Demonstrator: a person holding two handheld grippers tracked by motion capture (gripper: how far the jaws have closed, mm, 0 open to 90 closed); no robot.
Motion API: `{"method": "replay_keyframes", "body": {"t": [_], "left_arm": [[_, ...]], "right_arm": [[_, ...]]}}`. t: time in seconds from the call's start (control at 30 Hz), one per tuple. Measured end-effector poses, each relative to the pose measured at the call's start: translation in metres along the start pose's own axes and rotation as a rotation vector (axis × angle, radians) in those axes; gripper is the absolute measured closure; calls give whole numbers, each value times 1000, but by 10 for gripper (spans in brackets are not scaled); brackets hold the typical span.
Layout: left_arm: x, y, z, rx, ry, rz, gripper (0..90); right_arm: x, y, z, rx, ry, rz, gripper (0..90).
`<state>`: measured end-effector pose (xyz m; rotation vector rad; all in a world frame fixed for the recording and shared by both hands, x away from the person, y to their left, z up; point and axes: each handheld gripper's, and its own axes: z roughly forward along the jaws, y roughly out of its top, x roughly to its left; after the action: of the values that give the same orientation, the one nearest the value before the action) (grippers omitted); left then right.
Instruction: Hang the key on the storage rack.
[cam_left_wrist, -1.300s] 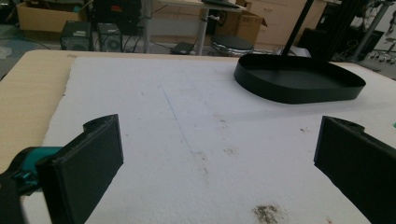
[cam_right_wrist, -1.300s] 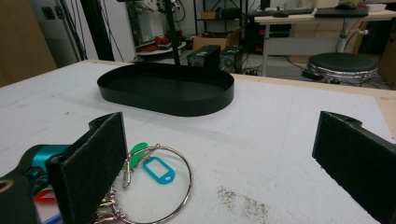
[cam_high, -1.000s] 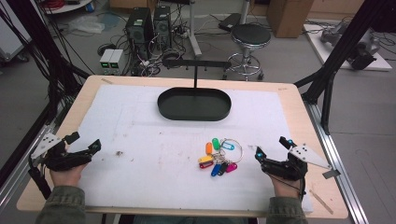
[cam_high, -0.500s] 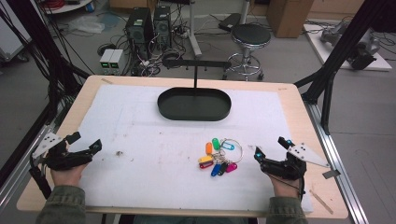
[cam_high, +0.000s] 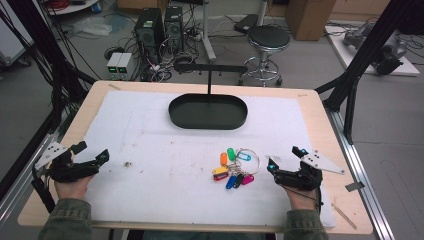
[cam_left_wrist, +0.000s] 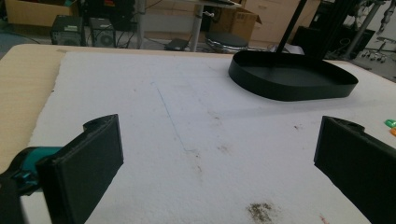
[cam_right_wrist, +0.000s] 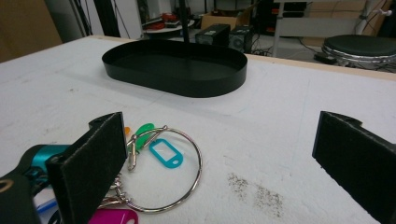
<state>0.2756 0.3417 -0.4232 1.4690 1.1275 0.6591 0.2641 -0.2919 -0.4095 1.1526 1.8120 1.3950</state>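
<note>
White sheeting covered the tabletop (cam_high: 150, 130), with computer cases and a stool on the floor beyond. Both tools rested near the front edge, jaws spread wide and gripping nothing: the left tool (cam_high: 92, 156) well to the left of the key ring (cam_high: 235, 167), the right tool (cam_high: 283, 161) just right of it. Coloured tags fanned from the key ring. Behind it sat an empty black tray (cam_high: 208, 111).

Even, diffuse overhead light keeps the white table (cam_high: 150, 135) bright with only soft, short shadows and no glare, while the high view is slightly soft and the near jaws blur in both gripper views.
</note>
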Motion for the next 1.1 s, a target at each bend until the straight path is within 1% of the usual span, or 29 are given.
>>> {"method": "replay_keyframes", "body": {"t": [0.2, 0.23, 0.27, 0.33, 0.47, 0.53, 0.63, 0.67, 0.73, 0.8, 0.83, 0.97, 1.1], "left_arm": [[-2, 0, 1, 18, -13, 3, 17], [-2, 0, 1, 20, -16, 3, 17], [-2, 0, 1, 20, -15, 3, 17], [-2, 1, 1, 24, -14, 1, 17], [-2, 2, 1, 32, 1, -8, 17], [-2, 1, 1, 34, 6, -9, 17], [-3, 2, 1, 38, 10, 3, 17], [-4, 3, 1, 37, 10, 6, 17], [-6, 4, 2, 42, 14, 16, 17], [-8, 4, 2, 44, 5, 26, 17], [-9, 4, 2, 43, 5, 29, 17], [-10, 4, 2, 47, -1, 34, 17], [-9, 4, 2, 45, -3, 34, 17]], "right_arm": [[5, 6, 10, 36, 15, -22, 21], [7, 8, 12, 44, 20, -20, 21], [8, 9, 13, 43, 20, -28, 21], [11, 11, 15, 53, 24, -26, 22], [13, 14, 18, 65, 35, -36, 21], [12, 15, 20, 73, 53, -46, 21], [11, 18, 23, 86, 77, -49, 21], [10, 19, 24, 97, 84, -44, 21], [9, 21, 26, 113, 89, -45, 21], [7, 23, 29, 134, 91, -55, 21], [6, 25, 31, 141, 92, -74, 21], [2, 31, 38, 185, 92, -95, 21], [0, 36, 48, 224, 123, -128, 21]]}}
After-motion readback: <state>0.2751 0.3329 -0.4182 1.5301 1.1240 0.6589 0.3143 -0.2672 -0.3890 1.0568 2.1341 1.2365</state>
